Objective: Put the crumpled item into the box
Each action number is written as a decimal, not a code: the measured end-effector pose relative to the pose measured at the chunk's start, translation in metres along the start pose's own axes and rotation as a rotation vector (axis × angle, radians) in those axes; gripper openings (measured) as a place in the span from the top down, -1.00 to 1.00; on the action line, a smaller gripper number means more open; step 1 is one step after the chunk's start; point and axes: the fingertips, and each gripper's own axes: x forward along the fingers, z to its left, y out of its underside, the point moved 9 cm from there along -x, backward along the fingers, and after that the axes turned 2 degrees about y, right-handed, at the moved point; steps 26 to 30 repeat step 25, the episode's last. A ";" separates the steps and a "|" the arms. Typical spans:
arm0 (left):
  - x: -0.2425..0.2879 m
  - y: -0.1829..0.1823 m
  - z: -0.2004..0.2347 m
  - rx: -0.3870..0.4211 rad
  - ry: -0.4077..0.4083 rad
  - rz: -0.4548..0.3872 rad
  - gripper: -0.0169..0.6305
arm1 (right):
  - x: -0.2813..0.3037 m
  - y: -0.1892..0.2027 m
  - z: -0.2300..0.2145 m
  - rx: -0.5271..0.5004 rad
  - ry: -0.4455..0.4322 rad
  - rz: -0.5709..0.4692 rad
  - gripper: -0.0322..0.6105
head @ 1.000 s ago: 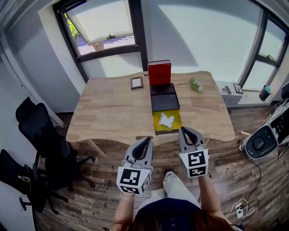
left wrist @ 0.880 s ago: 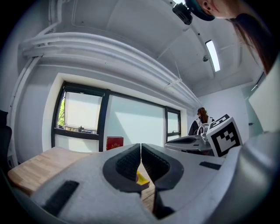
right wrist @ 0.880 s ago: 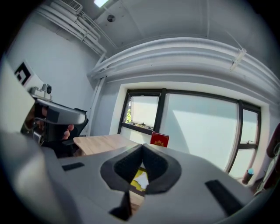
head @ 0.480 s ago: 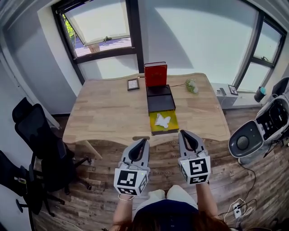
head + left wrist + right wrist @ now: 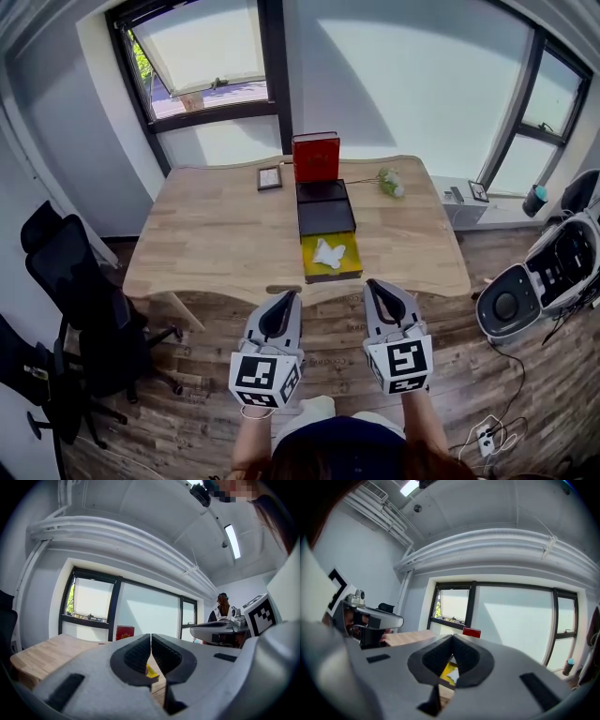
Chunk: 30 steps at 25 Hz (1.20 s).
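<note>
— Can any writing be read?
— Only square black-and-white markers are seen on the cubes of the left gripper [image 5: 288, 298] and right gripper [image 5: 375, 286]. The print on the upright red lid [image 5: 315, 157] is too small to be read.
— Where is the crumpled item [image 5: 327, 252] placed?
— It is laid on the yellow tray [image 5: 349, 265] at the near edge of the table [image 5: 216, 234], just before the black box [image 5: 325, 217]. Its long axis is set slantwise, near-left to far-right.
— And the claws?
— Both are clenched tip to tip with nothing grasped, and are held short of the table. A standing person [image 5: 222, 606] is shown only in the left gripper view.
</note>
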 end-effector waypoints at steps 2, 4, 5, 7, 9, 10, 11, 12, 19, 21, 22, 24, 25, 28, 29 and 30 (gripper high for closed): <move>-0.001 -0.001 -0.006 0.003 -0.003 0.004 0.86 | -0.005 0.000 -0.002 0.002 -0.008 -0.001 0.82; -0.002 -0.001 -0.012 0.004 -0.007 0.007 0.86 | -0.010 0.000 -0.004 0.005 -0.018 -0.002 0.82; -0.003 -0.001 -0.015 0.004 -0.009 0.008 0.86 | -0.012 0.000 -0.005 0.007 -0.022 -0.004 0.82; -0.004 -0.002 -0.022 0.004 -0.014 0.010 0.86 | -0.016 0.000 -0.008 0.010 -0.028 -0.008 0.82; -0.006 -0.003 -0.028 0.006 -0.017 0.011 0.86 | -0.021 0.000 -0.011 0.015 -0.031 -0.011 0.82; -0.006 -0.003 -0.031 0.008 -0.019 0.011 0.86 | -0.024 0.000 -0.013 0.017 -0.034 -0.013 0.82; -0.007 -0.003 -0.035 0.008 -0.021 0.011 0.86 | -0.027 0.000 -0.014 0.018 -0.036 -0.015 0.82; -0.008 -0.003 -0.038 0.008 -0.024 0.011 0.86 | -0.030 0.000 -0.016 0.018 -0.038 -0.017 0.82; -0.014 -0.004 -0.059 0.012 -0.032 0.019 0.86 | -0.052 -0.002 -0.022 0.029 -0.051 -0.028 0.82; -0.015 -0.004 -0.066 0.011 -0.034 0.021 0.86 | -0.058 -0.004 -0.024 0.028 -0.058 -0.032 0.82; -0.016 -0.004 -0.070 0.011 -0.035 0.021 0.86 | -0.061 -0.004 -0.025 0.028 -0.060 -0.033 0.82; -0.017 -0.003 -0.078 0.011 -0.036 0.020 0.86 | -0.069 -0.003 -0.028 0.026 -0.065 -0.037 0.82; -0.018 -0.002 -0.082 0.012 -0.036 0.020 0.86 | -0.072 -0.003 -0.029 0.026 -0.068 -0.039 0.82; -0.018 -0.002 -0.082 0.012 -0.036 0.020 0.86 | -0.072 -0.003 -0.029 0.026 -0.068 -0.039 0.82; -0.018 -0.002 -0.082 0.012 -0.036 0.020 0.86 | -0.072 -0.003 -0.029 0.026 -0.068 -0.039 0.82; -0.018 -0.002 -0.082 0.012 -0.036 0.020 0.86 | -0.072 -0.003 -0.029 0.026 -0.068 -0.039 0.82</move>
